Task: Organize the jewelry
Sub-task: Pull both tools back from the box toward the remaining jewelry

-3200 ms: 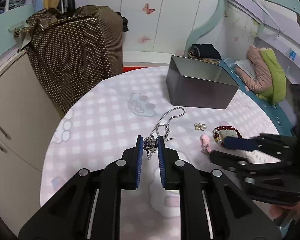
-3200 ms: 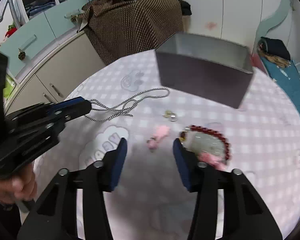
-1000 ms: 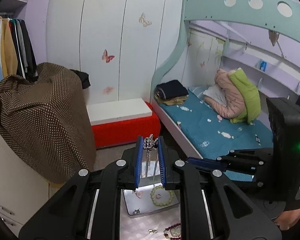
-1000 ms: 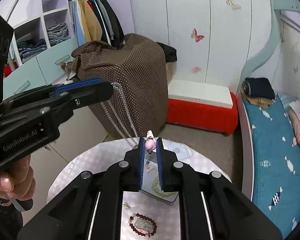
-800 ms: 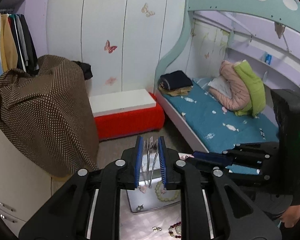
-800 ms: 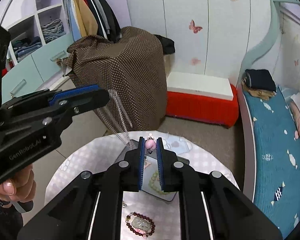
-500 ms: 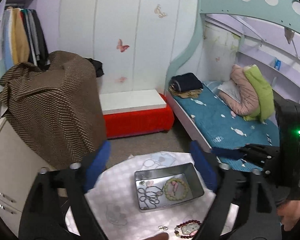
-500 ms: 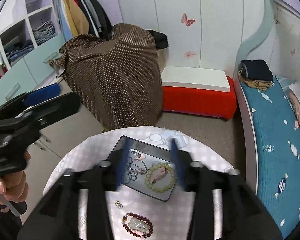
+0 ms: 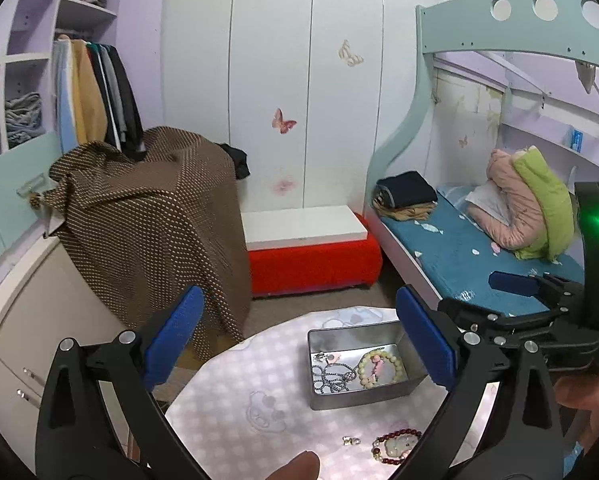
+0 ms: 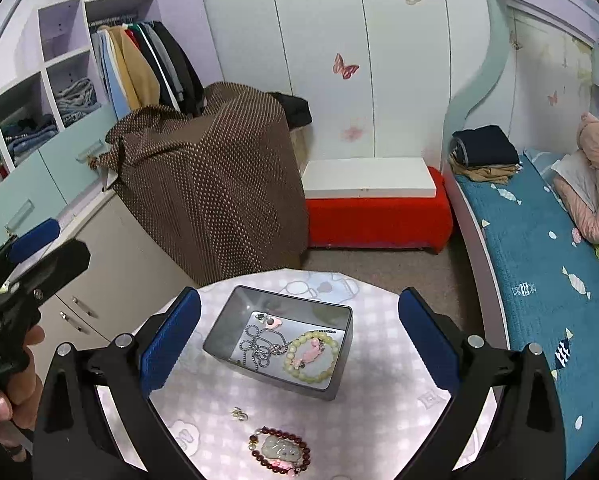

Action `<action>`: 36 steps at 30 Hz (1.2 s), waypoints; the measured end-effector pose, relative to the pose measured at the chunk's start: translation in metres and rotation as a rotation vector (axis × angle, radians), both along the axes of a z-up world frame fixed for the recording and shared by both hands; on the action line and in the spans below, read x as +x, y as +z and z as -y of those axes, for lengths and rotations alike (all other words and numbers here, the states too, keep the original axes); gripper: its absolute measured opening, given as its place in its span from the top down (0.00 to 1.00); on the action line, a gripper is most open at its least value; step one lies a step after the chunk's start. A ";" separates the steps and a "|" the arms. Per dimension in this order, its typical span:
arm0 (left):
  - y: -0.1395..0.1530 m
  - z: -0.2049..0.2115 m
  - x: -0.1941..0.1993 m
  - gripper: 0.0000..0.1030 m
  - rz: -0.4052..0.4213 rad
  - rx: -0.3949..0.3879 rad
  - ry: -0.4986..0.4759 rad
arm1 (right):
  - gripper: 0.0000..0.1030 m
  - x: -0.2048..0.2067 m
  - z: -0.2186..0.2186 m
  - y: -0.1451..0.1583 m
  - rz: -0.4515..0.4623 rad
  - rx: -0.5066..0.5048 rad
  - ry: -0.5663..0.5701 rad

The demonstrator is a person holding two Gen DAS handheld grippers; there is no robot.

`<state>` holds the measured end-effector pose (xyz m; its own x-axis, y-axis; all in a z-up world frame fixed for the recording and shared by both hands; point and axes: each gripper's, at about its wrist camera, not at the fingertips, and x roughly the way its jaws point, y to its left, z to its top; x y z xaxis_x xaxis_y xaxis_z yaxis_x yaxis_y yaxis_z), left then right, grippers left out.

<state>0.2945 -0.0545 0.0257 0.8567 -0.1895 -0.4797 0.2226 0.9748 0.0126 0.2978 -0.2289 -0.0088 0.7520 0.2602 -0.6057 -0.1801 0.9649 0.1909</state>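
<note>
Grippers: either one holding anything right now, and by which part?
Nothing held. The left gripper and right gripper are both open and empty, above the grey metal tin containing the silver chain necklace.

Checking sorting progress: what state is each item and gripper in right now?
Left gripper: open, empty.
Right gripper: open, empty.
Tin: lidless, on the table.
Chain: heaped in tin.
Pale bracelet: in tin.
Red bracelet: on table, outside tin.
Earrings: on table, outside tin.

One tin point(image 10: 341, 364); one chain point(image 10: 259, 346); two bracelets point(image 10: 311, 354) point(image 10: 279, 450); one earring pair point(image 10: 239, 414).
</note>
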 end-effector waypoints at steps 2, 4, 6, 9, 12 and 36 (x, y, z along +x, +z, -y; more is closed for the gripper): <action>0.004 -0.002 -0.012 0.05 0.020 0.000 0.010 | 0.08 -0.008 -0.001 0.006 0.020 -0.003 -0.004; 0.007 -0.004 -0.019 0.05 0.032 0.000 0.016 | 0.08 -0.018 -0.002 0.012 0.040 -0.001 -0.008; 0.009 -0.007 -0.028 0.05 0.041 -0.007 0.024 | 0.08 -0.025 -0.003 0.017 0.055 0.000 -0.009; 0.012 -0.013 -0.045 0.05 0.053 -0.024 0.035 | 0.08 -0.038 -0.005 0.022 0.077 0.003 -0.012; 0.013 -0.018 -0.060 0.05 0.065 -0.029 0.049 | 0.08 -0.054 -0.007 0.024 0.095 0.005 -0.013; -0.020 -0.041 -0.172 0.05 0.123 -0.070 0.105 | 0.08 -0.165 -0.020 0.021 0.237 -0.006 -0.041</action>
